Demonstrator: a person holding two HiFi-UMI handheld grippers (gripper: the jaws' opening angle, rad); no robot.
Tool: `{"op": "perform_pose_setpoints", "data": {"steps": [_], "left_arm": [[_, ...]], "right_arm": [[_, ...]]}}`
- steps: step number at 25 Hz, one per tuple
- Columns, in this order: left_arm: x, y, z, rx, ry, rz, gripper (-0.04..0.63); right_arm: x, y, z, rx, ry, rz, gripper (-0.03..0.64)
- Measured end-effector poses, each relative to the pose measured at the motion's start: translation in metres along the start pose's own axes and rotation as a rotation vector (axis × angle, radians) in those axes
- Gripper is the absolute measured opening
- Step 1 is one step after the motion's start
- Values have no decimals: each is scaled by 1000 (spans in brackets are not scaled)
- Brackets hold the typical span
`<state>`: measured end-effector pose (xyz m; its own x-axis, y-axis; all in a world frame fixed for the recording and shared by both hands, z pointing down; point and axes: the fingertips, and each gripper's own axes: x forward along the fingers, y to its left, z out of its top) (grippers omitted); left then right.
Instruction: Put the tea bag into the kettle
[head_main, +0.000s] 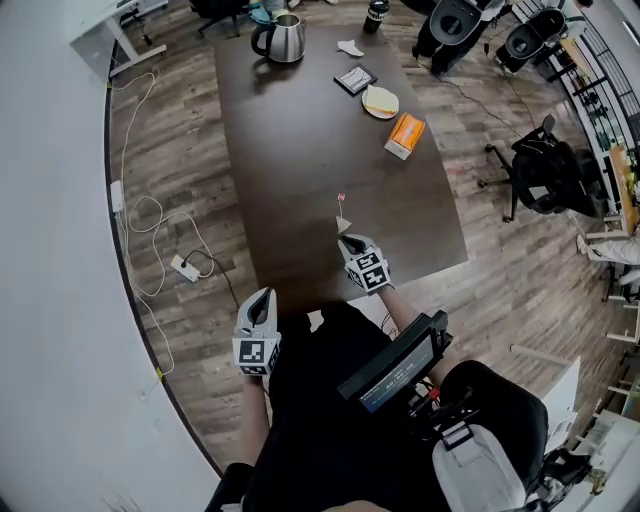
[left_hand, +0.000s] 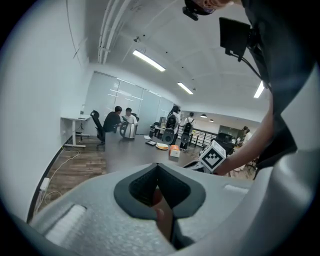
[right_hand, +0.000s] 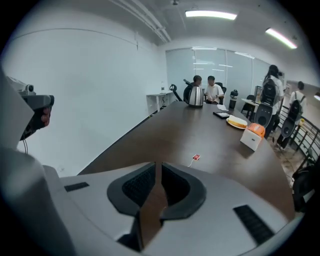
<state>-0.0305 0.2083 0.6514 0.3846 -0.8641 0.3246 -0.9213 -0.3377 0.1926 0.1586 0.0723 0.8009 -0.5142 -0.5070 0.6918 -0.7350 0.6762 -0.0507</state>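
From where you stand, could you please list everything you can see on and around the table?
table: one, dark brown, mid-room
kettle: one, silver, table's far end
scrap: one, white, right of kettle
flat square: one, black, near the scrap
plate: one, pale, beside the square
box: one, orange-white, table's right side
tea bag: one, pale, in the right gripper jaws; red tag ahead
power strip: one, white, floor at left
office chairs: several, black, right of table
people: several, beyond the far end
left gripper: one, grey, jaws together, short of the table
right gripper: one, grey, shut on tea bag, over near edge
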Motion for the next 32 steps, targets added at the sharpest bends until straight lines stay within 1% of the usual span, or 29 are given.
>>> {"op": "perform_pose_setpoints", "data": {"steps": [3, 5, 7, 9, 12, 16, 18, 19, 20, 21, 22, 24, 32], "left_arm": [[-5, 18, 1, -12, 10, 67, 0], [-7, 25, 2, -5, 21, 93, 0], [-8, 30, 2, 5, 31, 116, 1], [-9, 34, 7, 1, 34, 135, 0], [-6, 36, 17, -20, 23, 151, 0], [1, 25, 18, -9, 35, 155, 0], [5, 17, 17, 7, 47, 147, 0], [7, 13, 17, 20, 53, 143, 0], [9, 9, 17, 35, 58, 139, 0], [10, 6, 18, 50, 63, 136, 0], [11, 3, 18, 62, 65, 135, 0], [12, 1, 20, 72, 66, 132, 0], [19, 1, 18, 71, 63, 118, 0]], "right_arm": [[25, -8, -8, -57, 69, 38, 121], [38, -16, -15, -111, 119, 35, 199], [47, -27, -26, -136, 176, 24, 240], [57, -41, -35, -119, 218, 20, 245], [73, -59, -39, -83, 245, 29, 245], [89, -64, -45, -93, 272, 68, 245], [94, -66, -50, -98, 288, 65, 244], [94, -68, -52, -118, 292, 47, 237], [93, -71, -51, -154, 290, 23, 141], [91, -73, -50, -196, 287, 3, 24], [90, -73, -49, -228, 286, -4, 18], [88, -71, -49, -243, 283, 5, 14], [82, -75, -51, -184, 273, 16, 12]]}}
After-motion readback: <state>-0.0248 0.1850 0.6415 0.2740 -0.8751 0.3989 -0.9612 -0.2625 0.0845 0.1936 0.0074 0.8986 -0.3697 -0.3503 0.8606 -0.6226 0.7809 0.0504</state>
